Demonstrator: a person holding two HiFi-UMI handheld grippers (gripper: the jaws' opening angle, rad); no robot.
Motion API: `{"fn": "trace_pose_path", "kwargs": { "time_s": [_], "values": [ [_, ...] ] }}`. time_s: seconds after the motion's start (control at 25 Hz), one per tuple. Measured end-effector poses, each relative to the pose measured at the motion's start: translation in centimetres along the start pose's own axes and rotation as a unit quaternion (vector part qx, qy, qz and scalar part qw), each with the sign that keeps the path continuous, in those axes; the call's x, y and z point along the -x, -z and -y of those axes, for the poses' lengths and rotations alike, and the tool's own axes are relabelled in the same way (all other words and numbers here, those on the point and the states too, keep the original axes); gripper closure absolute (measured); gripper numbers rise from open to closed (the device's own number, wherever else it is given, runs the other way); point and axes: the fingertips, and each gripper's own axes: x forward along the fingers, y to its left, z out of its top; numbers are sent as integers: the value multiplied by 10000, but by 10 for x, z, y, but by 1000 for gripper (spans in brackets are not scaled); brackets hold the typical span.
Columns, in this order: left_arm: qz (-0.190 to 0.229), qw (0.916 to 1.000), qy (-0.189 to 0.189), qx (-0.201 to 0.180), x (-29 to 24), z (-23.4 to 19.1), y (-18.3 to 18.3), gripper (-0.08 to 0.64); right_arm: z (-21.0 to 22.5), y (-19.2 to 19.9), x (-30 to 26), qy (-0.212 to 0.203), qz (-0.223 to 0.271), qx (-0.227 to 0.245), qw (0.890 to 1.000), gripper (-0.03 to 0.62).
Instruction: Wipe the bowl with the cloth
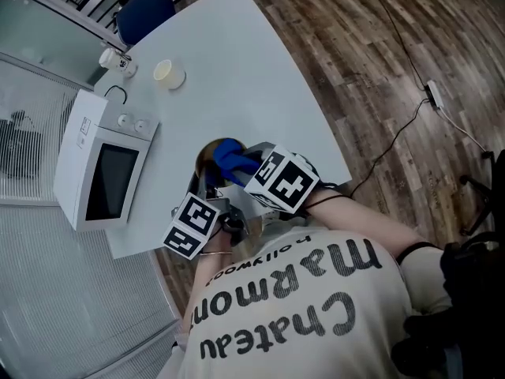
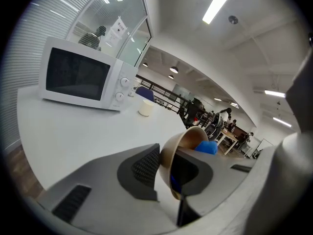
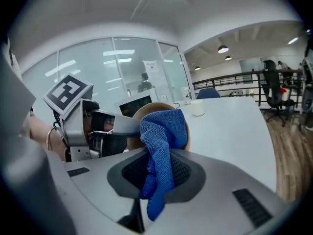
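Note:
A tan bowl [image 2: 182, 146] is tipped on its side above the white table [image 1: 237, 77], its rim clamped between the jaws of my left gripper [image 2: 165, 173]. A blue cloth [image 3: 161, 155] hangs from my right gripper [image 3: 157, 173], which is shut on it; the cloth's upper part is pressed into the bowl's [image 3: 161, 112] mouth. In the head view the bowl [image 1: 208, 158] and the blue cloth [image 1: 230, 157] sit just past the two marker cubes, with the left gripper [image 1: 207, 186] at the bowl's near rim and the right gripper [image 1: 251, 166] beside it.
A white microwave [image 1: 99, 160] stands at the table's left, with a small white cup [image 1: 169, 73] and a second white cup [image 1: 118, 60] behind it. A blue chair [image 1: 146, 14] is at the far end. The table's near edge lies just under my hands; wooden floor with a cable [image 1: 410, 117] is to the right.

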Motion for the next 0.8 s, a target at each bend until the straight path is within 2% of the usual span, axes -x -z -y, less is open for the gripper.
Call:
{"fn": "trace_pose_path", "kwargs": {
  "time_s": [0.16, 0.24, 0.56, 0.8],
  "values": [
    [-73, 9974, 22, -716, -4, 3, 1, 502, 14, -4, -6, 399, 62, 448, 9982, 534],
    [-149, 9959, 56, -891, -6, 2, 3, 500, 18, -5, -8, 501, 41, 644, 9967, 534],
    [-572, 9944, 36, -886, -7, -11, 16, 500, 23, -7, -14, 838, -127, 1572, 9839, 534],
    [-927, 9931, 19, -718, -12, -19, 31, 500, 29, -11, -13, 1005, -59, 1856, 9775, 532]
  ]
}}
